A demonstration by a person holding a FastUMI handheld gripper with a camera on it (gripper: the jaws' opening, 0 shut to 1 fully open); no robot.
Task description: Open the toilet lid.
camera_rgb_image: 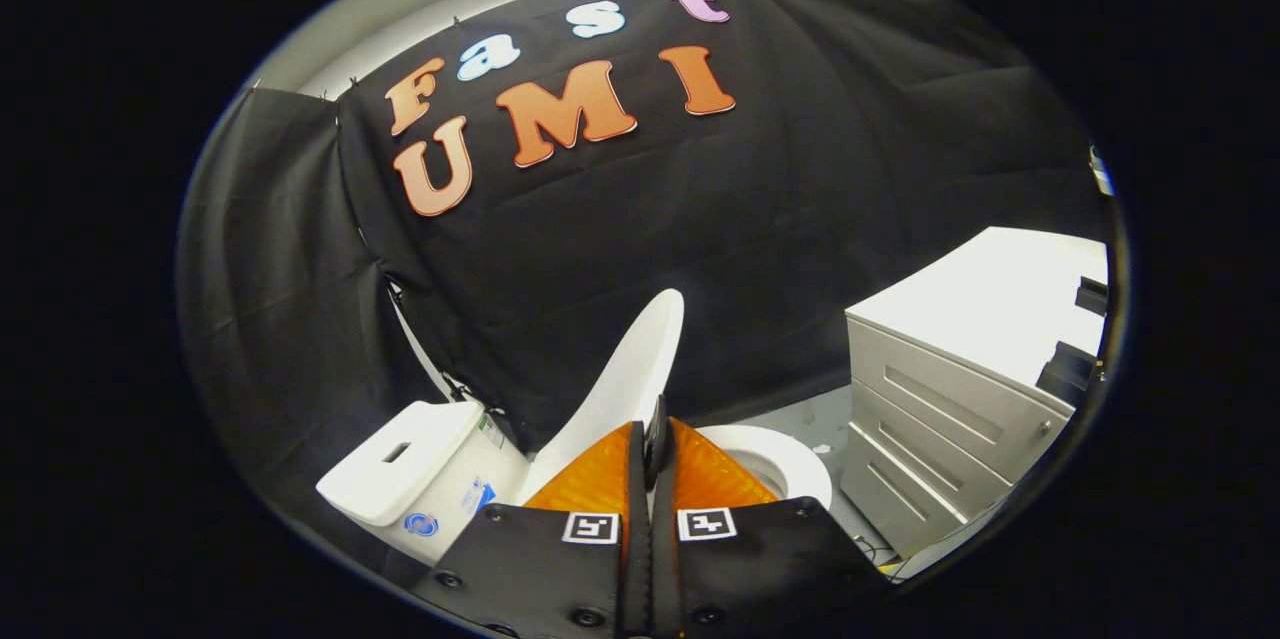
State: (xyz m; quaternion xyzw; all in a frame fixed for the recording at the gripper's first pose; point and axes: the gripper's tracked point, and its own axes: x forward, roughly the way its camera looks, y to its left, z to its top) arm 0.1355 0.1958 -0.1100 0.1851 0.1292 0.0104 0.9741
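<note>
- Fingers of the gripper point(655, 439) are pressed together with almost no gap between them, and the toilet lid point(625, 384) rises just ahead of their tips; we cannot tell whether the lid's edge is actually pinched between them or merely resting against them.
- Lid position, as we read it: already raised well off the seat point(790, 454), tilted up and leaning back toward the tank point(400, 464), though not yet resting against it (the view is strongly curved, so the exact angle is uncertain).
- The toilet stands against the black cloth wall point(700, 249), with a pale drawer cabinet point(940, 409) near its other side, apart from the bowl.
- Handling, in our judgement: the lid looks like a thin, stiff shell of smooth plastic, light to move, turning on a hinge at the back near the tank. It should not bend, but the glossy surface could slip out of a loose hold.
- Where we would hold it: on the free front rim, farthest from the hinge, where little force swings it; a grip low near the hinge would need far more push.
- Risk we see: letting go too early could let the lid fall back onto the seat, or bang against the tank if pushed hard.
</note>
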